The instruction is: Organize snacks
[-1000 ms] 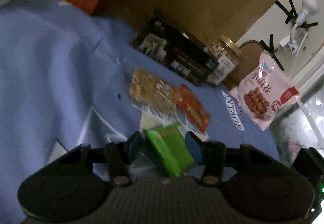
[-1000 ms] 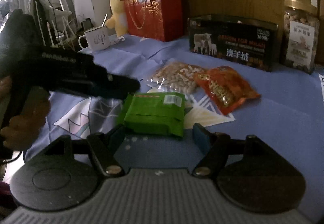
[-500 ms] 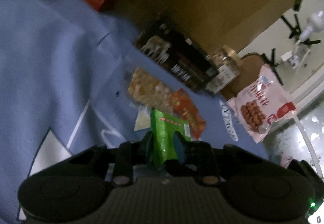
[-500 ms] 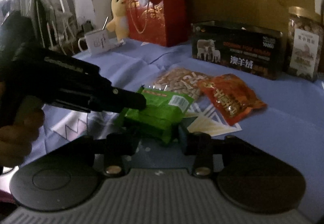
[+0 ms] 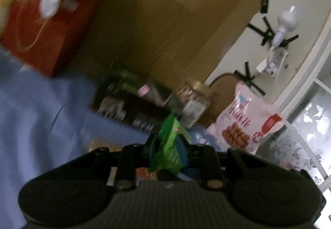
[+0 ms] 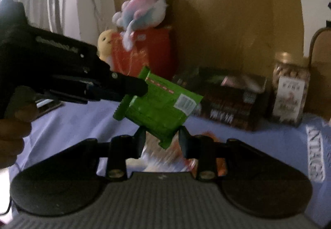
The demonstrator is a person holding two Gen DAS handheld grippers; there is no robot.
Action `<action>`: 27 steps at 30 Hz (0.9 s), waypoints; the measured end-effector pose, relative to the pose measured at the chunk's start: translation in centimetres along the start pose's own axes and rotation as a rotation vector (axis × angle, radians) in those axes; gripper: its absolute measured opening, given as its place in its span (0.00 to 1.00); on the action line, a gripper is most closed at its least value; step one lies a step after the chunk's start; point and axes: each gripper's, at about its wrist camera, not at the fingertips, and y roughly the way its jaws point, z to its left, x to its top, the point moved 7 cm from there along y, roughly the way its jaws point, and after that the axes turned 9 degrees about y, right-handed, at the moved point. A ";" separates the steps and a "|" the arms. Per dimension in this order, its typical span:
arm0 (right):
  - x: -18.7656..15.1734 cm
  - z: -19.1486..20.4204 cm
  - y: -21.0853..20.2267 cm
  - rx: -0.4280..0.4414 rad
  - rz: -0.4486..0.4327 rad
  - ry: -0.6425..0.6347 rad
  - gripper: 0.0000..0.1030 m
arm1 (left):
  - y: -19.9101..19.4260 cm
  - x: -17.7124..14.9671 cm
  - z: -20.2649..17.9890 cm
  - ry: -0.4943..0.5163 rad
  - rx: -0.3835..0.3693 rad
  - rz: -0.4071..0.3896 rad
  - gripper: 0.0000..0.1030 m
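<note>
Green snack packet (image 6: 163, 104) is up off the blue-covered desk (image 6: 258, 140), both claws on it! The left claw (image 5: 168, 147) pinches it tight by one end, coming in from nine o'clock in the right wrist view. The right claw (image 6: 161, 135) is closing on its lower corner, pads at its sides. Behind, at twelve to two o'clock: a dark box (image 6: 227, 102) and a nut jar (image 6: 289, 94). At eleven, a red gift bag (image 6: 144, 51) with plush toys (image 6: 140, 11). A pink snack bag (image 5: 246, 123) leans at two o'clock in the left view.
</note>
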 end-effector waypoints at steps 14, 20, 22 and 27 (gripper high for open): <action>7.8 -8.6 8.2 -0.212 -0.123 -0.008 0.42 | 13.1 8.9 0.9 0.197 0.136 -0.023 0.32; 6.5 -10.5 7.5 -0.191 -0.080 0.047 0.42 | 12.0 6.6 4.5 0.089 0.165 0.010 0.32; 5.8 -10.4 6.0 -0.141 -0.043 0.070 0.47 | 10.6 5.5 4.6 0.069 0.129 0.013 0.32; 0.2 -8.8 3.2 0.051 0.222 0.073 0.69 | 8.9 0.2 4.5 0.021 0.022 0.143 0.33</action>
